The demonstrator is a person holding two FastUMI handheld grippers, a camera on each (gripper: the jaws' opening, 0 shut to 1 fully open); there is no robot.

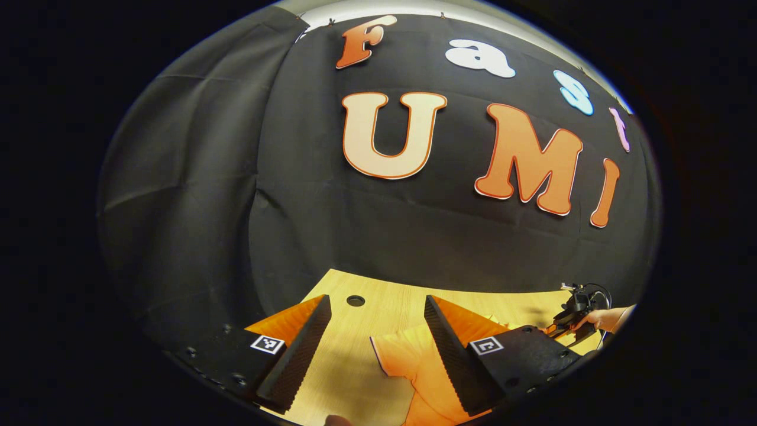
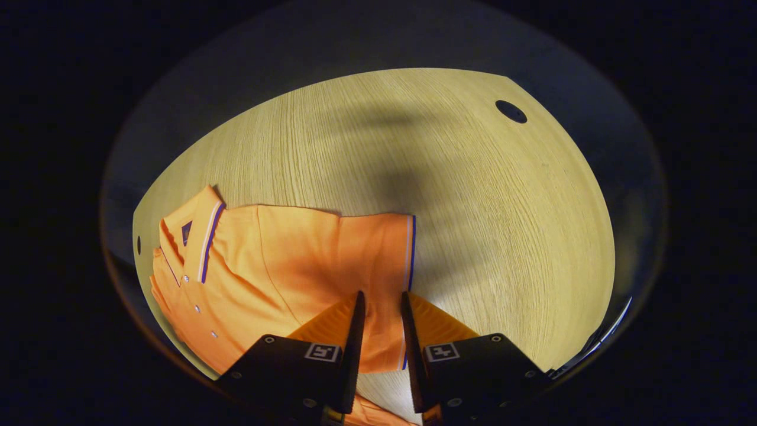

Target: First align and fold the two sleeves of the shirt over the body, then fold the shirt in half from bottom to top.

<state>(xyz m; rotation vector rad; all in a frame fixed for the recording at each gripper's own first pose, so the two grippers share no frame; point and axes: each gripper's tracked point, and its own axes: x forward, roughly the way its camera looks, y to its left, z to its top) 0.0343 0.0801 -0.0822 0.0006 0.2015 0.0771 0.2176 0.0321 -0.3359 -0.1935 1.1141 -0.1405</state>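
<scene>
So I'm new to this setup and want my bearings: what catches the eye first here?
The bright orange shirt stands out, spread on the pale wooden table, collar to the left in the right gripper view. The right tool hovers over its sleeve, fingers a narrow gap apart. In the left gripper view, the left tool gapes wide above the table near orange fabric.

Wooden table (image 2: 366, 148) with round hole (image 2: 511, 111)

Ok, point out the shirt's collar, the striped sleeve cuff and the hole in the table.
collar (image 2: 201, 236): right gripper view, striped edge.
sleeve cuff (image 2: 409, 248): right gripper view, its stripe.
table hole (image 2: 511, 111): right gripper view, hole's centre.
</scene>
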